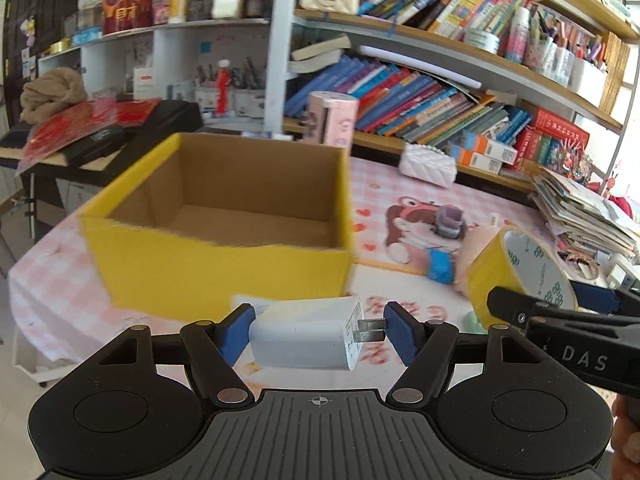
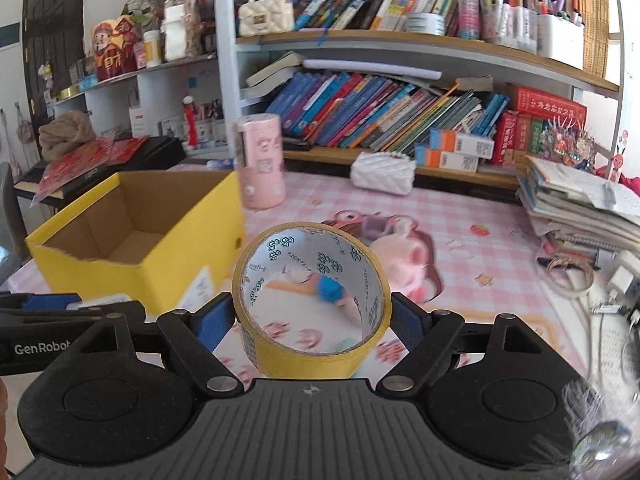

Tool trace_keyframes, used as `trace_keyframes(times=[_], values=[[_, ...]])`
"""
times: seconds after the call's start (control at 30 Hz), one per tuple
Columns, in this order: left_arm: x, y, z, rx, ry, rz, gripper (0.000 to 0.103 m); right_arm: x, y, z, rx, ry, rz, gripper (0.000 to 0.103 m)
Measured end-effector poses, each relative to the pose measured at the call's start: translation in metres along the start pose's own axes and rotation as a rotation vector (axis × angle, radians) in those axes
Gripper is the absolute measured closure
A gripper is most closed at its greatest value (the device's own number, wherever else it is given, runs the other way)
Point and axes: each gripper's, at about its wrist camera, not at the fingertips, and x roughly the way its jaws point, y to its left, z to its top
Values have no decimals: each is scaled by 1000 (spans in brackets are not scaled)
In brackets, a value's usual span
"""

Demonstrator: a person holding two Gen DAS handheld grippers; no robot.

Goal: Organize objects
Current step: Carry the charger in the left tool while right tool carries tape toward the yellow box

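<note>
We see a white plug-in charger (image 1: 306, 338) clamped sideways between the blue pads of the left gripper (image 1: 320, 336), its two metal prongs touching the right-hand pad (image 1: 401, 338). The charger is lifted above the pink checked tablecloth (image 1: 472, 200), in front of the near wall of an open yellow cardboard box (image 1: 224, 268). The box is empty inside and shows bare brown cardboard.

The right gripper (image 2: 314, 320) is closed on a roll of yellow packing tape (image 2: 312, 300), pads pressing either side of the roll, the hollow core facing the camera. In the left wrist view the same roll (image 1: 516, 272) hangs to the right of the charger, off the table. In the right wrist view the box (image 2: 136, 248) lies left of the roll.

Further back on the cloth lie a pink plush toy (image 2: 404, 264), a small blue object (image 1: 440, 266) too blurred to name, and a small purple container (image 1: 450, 222). A pink cylindrical canister (image 2: 262, 164) stands upright just behind the box's far right corner. A white quilted purse (image 2: 382, 174) rests at the foot of a bookshelf (image 2: 400, 44) crowded with leaning books. A stack of papers and notebooks (image 2: 580, 208) sits at the table's right edge
</note>
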Motion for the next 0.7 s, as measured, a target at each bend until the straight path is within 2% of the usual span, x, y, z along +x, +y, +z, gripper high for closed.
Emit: trace_keyframes(times=[0.17,0.37,0.7], values=[[-21,47,-9,-29,14,10,32,-9,56,-11,-18,53,7,22],[-38,91,-21,-15,44,16,32,-18,112,-31,-20,98,-1,22],[-59,137,-35,9,65,16,32,-21,166,-56,36,187,11,22]])
